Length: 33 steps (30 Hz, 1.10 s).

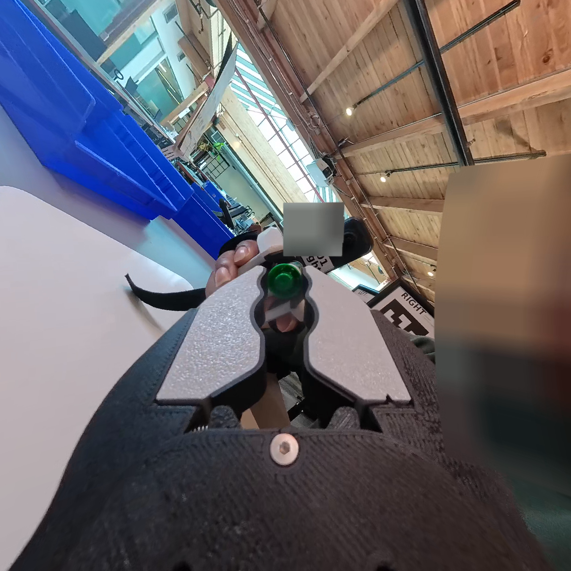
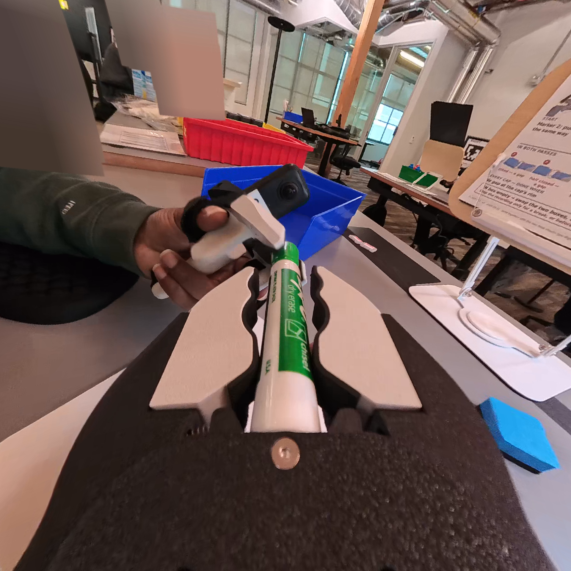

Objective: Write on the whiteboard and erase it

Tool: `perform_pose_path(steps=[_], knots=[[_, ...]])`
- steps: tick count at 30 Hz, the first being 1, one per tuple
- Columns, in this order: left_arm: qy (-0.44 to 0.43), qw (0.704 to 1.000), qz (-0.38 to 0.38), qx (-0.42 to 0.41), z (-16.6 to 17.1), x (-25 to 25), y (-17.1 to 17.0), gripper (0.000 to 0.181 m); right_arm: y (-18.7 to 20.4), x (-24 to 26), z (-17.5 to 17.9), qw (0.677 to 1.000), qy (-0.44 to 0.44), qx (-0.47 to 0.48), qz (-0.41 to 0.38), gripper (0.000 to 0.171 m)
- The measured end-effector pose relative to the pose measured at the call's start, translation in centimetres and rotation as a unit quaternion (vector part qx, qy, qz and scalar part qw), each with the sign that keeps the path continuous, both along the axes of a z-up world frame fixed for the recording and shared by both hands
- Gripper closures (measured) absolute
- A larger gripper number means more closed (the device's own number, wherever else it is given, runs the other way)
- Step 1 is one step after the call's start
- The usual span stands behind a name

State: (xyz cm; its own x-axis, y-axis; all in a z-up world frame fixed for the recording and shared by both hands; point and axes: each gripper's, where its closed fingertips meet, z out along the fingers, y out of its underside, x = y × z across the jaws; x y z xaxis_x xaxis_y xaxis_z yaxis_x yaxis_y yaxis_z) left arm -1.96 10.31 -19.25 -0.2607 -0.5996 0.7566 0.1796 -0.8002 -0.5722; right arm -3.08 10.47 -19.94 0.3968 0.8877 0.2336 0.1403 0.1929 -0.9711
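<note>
Uncapping step: right gripper (image 2: 285, 309) fingers clamped on the green marker (image 2: 285, 333) barrel at frame centre, left gripper (image 1: 282, 296) fingers closed on its cap (image 1: 281, 282); next move, I reckon: pull straight apart, then write; blue eraser (image 2: 519, 432) waits lower right on the surface.

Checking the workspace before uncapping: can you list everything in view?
marker: one, green and white, capped, held between both grippers
whiteboard: one, white, flat on the table under the grippers
eraser: one, blue, on the table at right
blue bin: at least one, behind the marker
red bin: one, farther back
sheet stand: one, white base, right side
table: one, grey
left gripper: black and grey, jaws shut on the marker's cap end
right gripper: same colours, jaws shut on its barrel
hand: one, gripping the left gripper
</note>
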Motion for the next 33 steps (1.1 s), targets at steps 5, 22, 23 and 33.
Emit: perform_pose_path(steps=[5, 22, 23, 33], knots=[[0.004, 1.000, -0.003, 0.004, -0.1, 0.0, -0.1, 0.161, -0.1, -0.1, -0.1, 1.000, 0.000, -0.009, 0.005, 0.138], [0.048, 0.999, -0.012, 0.021, -0.7, 0.4, -0.8, 0.162, -0.5, -0.7, -0.9, 0.999, -0.009, -0.023, 0.025, 0.137], [0.051, 0.998, -0.012, 0.017, -0.9, 0.4, -0.8, 0.161, -0.5, -0.7, -1.1, 0.999, -0.012, -0.023, 0.024, 0.137], [0.062, 0.998, -0.014, 0.018, -1.3, 0.5, -0.9, 0.161, -0.7, -0.7, -1.4, 1.000, -0.019, 0.001, 0.020, 0.136]])
